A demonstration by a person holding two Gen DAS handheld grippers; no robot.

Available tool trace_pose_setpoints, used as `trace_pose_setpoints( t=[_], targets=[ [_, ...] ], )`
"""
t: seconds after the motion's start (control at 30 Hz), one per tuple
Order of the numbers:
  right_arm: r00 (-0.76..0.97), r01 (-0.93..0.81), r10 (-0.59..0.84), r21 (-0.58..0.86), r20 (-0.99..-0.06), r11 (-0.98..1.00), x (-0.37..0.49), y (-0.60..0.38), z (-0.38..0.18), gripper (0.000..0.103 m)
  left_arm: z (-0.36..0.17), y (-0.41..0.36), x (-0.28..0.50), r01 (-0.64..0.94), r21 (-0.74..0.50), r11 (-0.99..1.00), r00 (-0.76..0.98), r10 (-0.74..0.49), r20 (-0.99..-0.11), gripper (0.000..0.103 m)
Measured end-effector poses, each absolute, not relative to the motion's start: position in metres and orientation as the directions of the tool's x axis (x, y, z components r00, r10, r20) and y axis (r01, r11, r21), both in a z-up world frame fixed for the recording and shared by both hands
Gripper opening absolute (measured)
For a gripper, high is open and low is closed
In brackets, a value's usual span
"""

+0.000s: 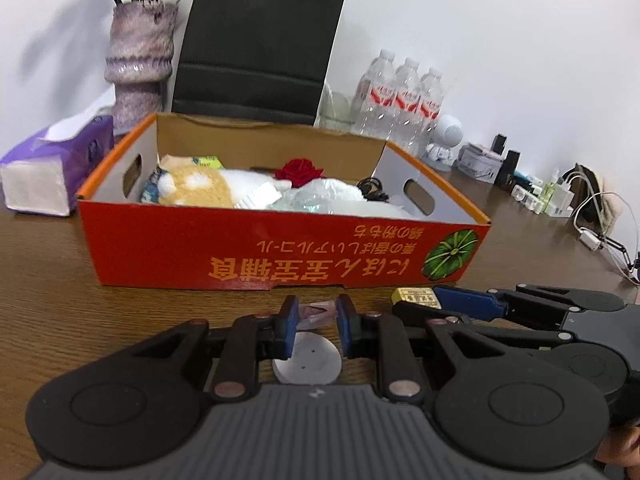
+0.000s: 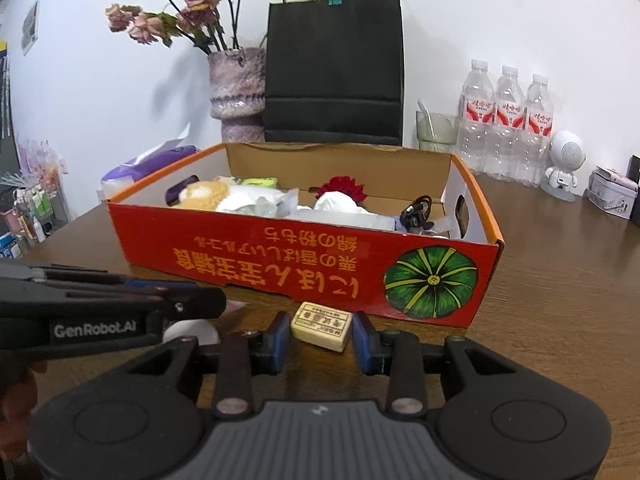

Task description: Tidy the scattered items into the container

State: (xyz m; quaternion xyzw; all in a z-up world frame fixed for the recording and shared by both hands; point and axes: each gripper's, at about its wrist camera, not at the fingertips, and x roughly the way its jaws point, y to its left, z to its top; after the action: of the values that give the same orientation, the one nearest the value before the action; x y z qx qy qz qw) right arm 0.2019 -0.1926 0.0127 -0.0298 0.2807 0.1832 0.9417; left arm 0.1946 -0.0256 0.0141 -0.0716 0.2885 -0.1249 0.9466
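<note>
An orange cardboard box (image 1: 248, 256) (image 2: 280, 256) stands on the wooden table and holds a plush toy (image 1: 196, 186), a red rose (image 1: 299, 171), plastic wrap and a black cable. My left gripper (image 1: 317, 312) is open, low over the table, around a small pink packet (image 1: 316, 313), with a white disc (image 1: 307, 360) under the fingers. My right gripper (image 2: 322, 330) is open around a small yellow block (image 2: 322, 326) that lies on the table in front of the box. The block also shows in the left wrist view (image 1: 416, 295).
Behind the box stand a vase with dried flowers (image 2: 236, 88), a black paper bag (image 2: 334, 72), a glass (image 2: 436, 132), three water bottles (image 2: 506, 120) and a white robot figure (image 2: 564, 164). A purple tissue pack (image 1: 56, 164) lies left; chargers and cables (image 1: 568, 200) lie far right.
</note>
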Motion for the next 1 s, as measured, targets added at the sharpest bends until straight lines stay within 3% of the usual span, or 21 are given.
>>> trace_pose_setpoints(
  t=[0.2, 0.37, 0.57, 0.77, 1.0],
  targets=[
    [0.796, -0.391, 0.375, 0.070, -0.475, 0.918, 0.188, -0.192, 0.037, 0.032, 0.051, -0.016, 0.181, 0.219, -0.198, 0.955, 0.857, -0.286, -0.429, 0.021],
    [0.830, -0.397, 0.385, 0.058, -0.404, 0.916, 0.199, -0.186, 0.071, 0.032, 0.088, -0.013, 0.192, 0.178, -0.127, 0.976, 0.926, -0.210, -0.313, 0.021],
    [0.883, -0.350, 0.359, 0.085, -0.301, 0.933, 0.229, -0.185, 0.107, 0.032, 0.110, -0.008, 0.227, 0.127, -0.144, 0.981, 0.952, -0.161, -0.260, 0.021],
    [0.898, -0.303, 0.329, 0.130, -0.294, 0.944, 0.268, -0.188, 0.115, 0.032, 0.105, -0.001, 0.257, 0.100, -0.183, 0.978, 0.950, -0.148, -0.275, 0.021],
    [0.872, -0.274, 0.306, 0.137, -0.383, 0.952, 0.299, -0.189, 0.087, 0.032, 0.084, 0.004, 0.283, 0.074, -0.188, 0.979, 0.928, -0.137, -0.347, 0.021]
  ],
)
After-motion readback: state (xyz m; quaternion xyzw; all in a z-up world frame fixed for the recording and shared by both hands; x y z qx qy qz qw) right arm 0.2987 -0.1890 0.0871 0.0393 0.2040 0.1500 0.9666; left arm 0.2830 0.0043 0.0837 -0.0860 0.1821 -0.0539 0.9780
